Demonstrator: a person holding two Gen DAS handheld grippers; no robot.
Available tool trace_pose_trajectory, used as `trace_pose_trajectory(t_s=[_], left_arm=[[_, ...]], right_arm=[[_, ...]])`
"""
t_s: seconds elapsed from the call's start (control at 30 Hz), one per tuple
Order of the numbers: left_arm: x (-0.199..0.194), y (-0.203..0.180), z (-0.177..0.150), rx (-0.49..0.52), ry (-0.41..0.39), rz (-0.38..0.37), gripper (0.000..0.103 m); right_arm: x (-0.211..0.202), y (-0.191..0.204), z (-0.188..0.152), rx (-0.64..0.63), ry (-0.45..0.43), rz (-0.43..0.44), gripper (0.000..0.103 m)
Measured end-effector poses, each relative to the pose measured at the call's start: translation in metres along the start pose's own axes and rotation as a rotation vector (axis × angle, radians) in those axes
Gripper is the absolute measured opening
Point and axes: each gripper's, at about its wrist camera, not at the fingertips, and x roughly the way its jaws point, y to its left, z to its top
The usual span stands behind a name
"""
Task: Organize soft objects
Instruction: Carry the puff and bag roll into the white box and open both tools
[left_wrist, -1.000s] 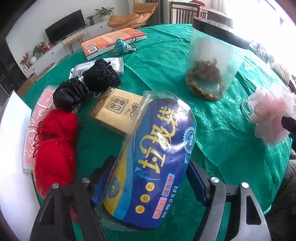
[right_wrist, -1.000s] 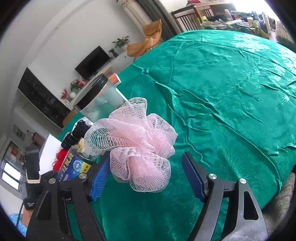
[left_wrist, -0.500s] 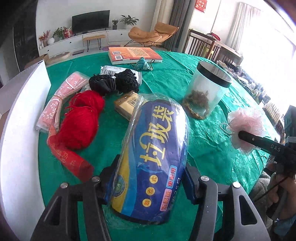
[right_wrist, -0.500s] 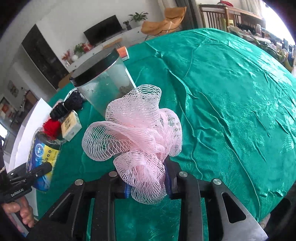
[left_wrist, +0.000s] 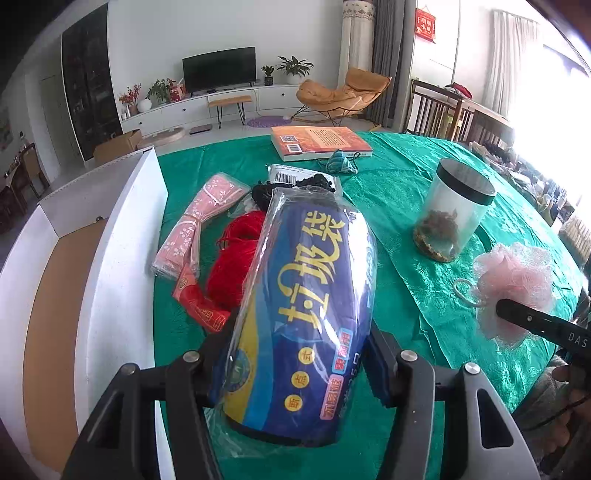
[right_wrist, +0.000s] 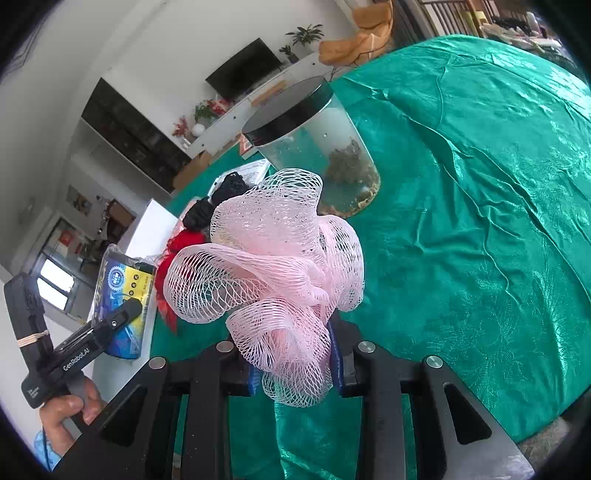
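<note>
My left gripper (left_wrist: 299, 363) is shut on a blue and yellow bag roll (left_wrist: 303, 295) wrapped in clear plastic and holds it above the green table (left_wrist: 406, 266). The roll also shows in the right wrist view (right_wrist: 122, 291). My right gripper (right_wrist: 295, 365) is shut on a pink mesh bath puff (right_wrist: 273, 258) and holds it off the cloth. The puff also shows at the right of the left wrist view (left_wrist: 517, 288). Red yarn (left_wrist: 236, 258), a black mesh bundle (left_wrist: 266, 192) and a pink patterned pack (left_wrist: 199, 221) lie on the table behind the roll.
A white open box (left_wrist: 122, 266) with a brown floor stands at the table's left edge. A clear jar with a black lid (left_wrist: 454, 214) stands mid-right. An orange book (left_wrist: 317, 142), a teal pouch (left_wrist: 341, 164) and a red packet (left_wrist: 199, 306) lie on the cloth.
Both grippers have risen. The right gripper closed on the pink puff and lifted it. The left gripper lifted the bag roll and now looks more level across the table.
</note>
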Motion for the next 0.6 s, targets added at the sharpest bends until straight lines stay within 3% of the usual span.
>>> trace_pose_trajectory(t_s=[0.17,0.4,0.5,0.6], left_arm=[[0.005,0.001,-0.003,0.028,0.001,0.051,0.058],[0.007,0.0,-0.004,0.034,0.006,0.056,0.058],[0.003,0.008,-0.002,-0.019,0.016,-0.017,0.058],[-0.015,0.032,0.004,-0.138,0.016,-0.163,0.058]], right_arm=[[0.005,0.005,-0.001,-0.011,-0.003,-0.013,0.031],[0.005,0.005,-0.005,-0.024,0.013,-0.031,0.032],[0.007,0.015,-0.007,-0.068,0.02,-0.051,0.032],[0.008,0.036,-0.008,-0.137,0.026,-0.052,0.032]])
